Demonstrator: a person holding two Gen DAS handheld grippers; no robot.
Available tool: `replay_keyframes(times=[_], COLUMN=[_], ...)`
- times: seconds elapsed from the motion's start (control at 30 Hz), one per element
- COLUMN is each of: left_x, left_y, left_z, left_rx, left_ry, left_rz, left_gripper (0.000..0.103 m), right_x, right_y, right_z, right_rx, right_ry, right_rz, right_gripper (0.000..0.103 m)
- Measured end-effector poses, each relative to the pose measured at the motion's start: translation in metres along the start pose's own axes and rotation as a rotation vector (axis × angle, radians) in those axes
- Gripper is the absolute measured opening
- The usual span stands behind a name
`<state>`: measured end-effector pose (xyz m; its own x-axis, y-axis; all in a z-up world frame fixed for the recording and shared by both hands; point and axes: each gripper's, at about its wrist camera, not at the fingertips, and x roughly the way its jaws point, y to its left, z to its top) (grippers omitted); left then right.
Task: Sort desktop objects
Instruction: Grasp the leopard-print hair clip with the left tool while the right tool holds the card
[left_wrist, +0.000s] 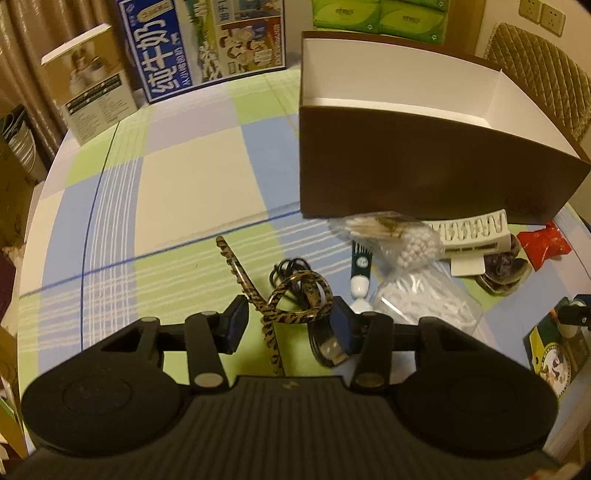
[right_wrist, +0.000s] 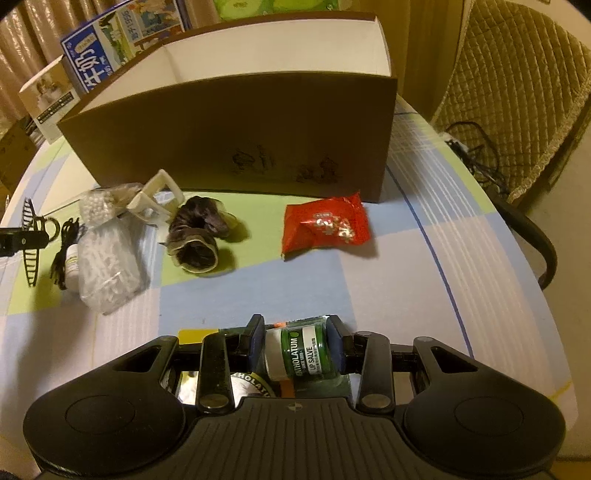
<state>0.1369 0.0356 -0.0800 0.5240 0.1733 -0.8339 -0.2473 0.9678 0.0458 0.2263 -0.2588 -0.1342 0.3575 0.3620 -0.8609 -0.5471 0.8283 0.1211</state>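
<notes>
— How much room have I got on the left side?

— Plenty. From my left wrist view the checked tablecloth (left_wrist: 192, 177) lies bare from the left gripper (left_wrist: 288, 325) out to the far left, where a white carton (left_wrist: 92, 88) and a blue milk box (left_wrist: 177, 48) stand at the table's far edge. On the right the brown box (left_wrist: 424, 170) stands open-topped, its near wall steep and close.

— And the claw itself?

— Spread wide, holding nothing. The tiger-striped hair clip (left_wrist: 280, 295) lies between the pads, its long axis running from near to far left, toothed end pointing far. A black cable (left_wrist: 325, 343) with its USB plug touches the right pad.

— What crowds the right?

— Cotton swab bags (left_wrist: 417, 291), a small tube (left_wrist: 360, 266) and a white plastic rack (left_wrist: 476, 236), all heaped just beside the box's near wall.

— The other hand?

— My right gripper (right_wrist: 295, 350) is clamped on the green lip salve jar (right_wrist: 299, 354), lying on its side with the white lid toward the left, near edge of the table. Beyond it lies open cloth, then a brown scrunchie (right_wrist: 195, 236) and a red packet (right_wrist: 325, 225) near the box.
</notes>
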Motion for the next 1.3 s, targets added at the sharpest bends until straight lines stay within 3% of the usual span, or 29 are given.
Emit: replay_keyframes(times=[0.03, 0.07, 0.1, 0.13, 0.27, 0.33, 0.4, 0.53, 0.8, 0.93, 1.1, 1.3], left_x=[-0.002, -0.004, -0.005, -0.005, -0.002, -0.001, -0.004, -0.004, 0.017, 0.026, 0.037, 0.044], left_y=[0.001, 0.002, 0.003, 0.004, 0.003, 0.005, 0.007, 0.006, 0.011, 0.027, 0.047, 0.049], left_z=[-0.003, -0.006, -0.009, -0.011, -0.02, -0.023, -0.025, -0.022, -0.009, -0.008, -0.011, -0.014], left_rx=[-0.007, -0.012, -0.017, -0.02, -0.02, -0.04, -0.059, -0.036, -0.063, -0.132, -0.254, -0.31], left_ry=[0.005, 0.01, 0.018, 0.026, 0.057, 0.064, 0.057, 0.027, 0.026, 0.049, 0.071, 0.066], left_rz=[-0.002, -0.005, -0.007, -0.017, -0.01, -0.019, -0.015, 0.018, -0.028, -0.053, -0.147, -0.24], left_gripper=[0.04, 0.029, 0.011, 0.008, 0.013, 0.022, 0.044, 0.051, 0.051, 0.051, 0.049, 0.033], right_x=[-0.002, -0.003, -0.006, -0.009, -0.01, -0.008, -0.007, -0.002, 0.003, 0.002, 0.003, 0.004], right_y=[0.002, 0.003, 0.004, 0.006, 0.01, 0.011, 0.013, 0.012, 0.009, 0.008, 0.006, 0.007], right_z=[-0.001, -0.001, -0.003, -0.005, -0.01, -0.012, -0.012, -0.015, -0.017, -0.017, -0.018, -0.018], right_rx=[-0.005, -0.01, -0.014, -0.022, -0.045, -0.046, -0.062, -0.066, -0.075, -0.069, -0.058, -0.064], right_ry=[0.004, 0.004, -0.005, -0.012, 0.001, 0.003, 0.001, -0.002, 0.001, 0.001, 0.008, 0.006], right_rz=[0.004, 0.01, 0.015, 0.019, 0.028, 0.032, 0.023, 0.01, -0.009, -0.008, -0.013, -0.013], right_gripper=[0.052, 0.057, 0.062, 0.062, 0.062, 0.062, 0.062, 0.062, 0.061, 0.061, 0.061, 0.061])
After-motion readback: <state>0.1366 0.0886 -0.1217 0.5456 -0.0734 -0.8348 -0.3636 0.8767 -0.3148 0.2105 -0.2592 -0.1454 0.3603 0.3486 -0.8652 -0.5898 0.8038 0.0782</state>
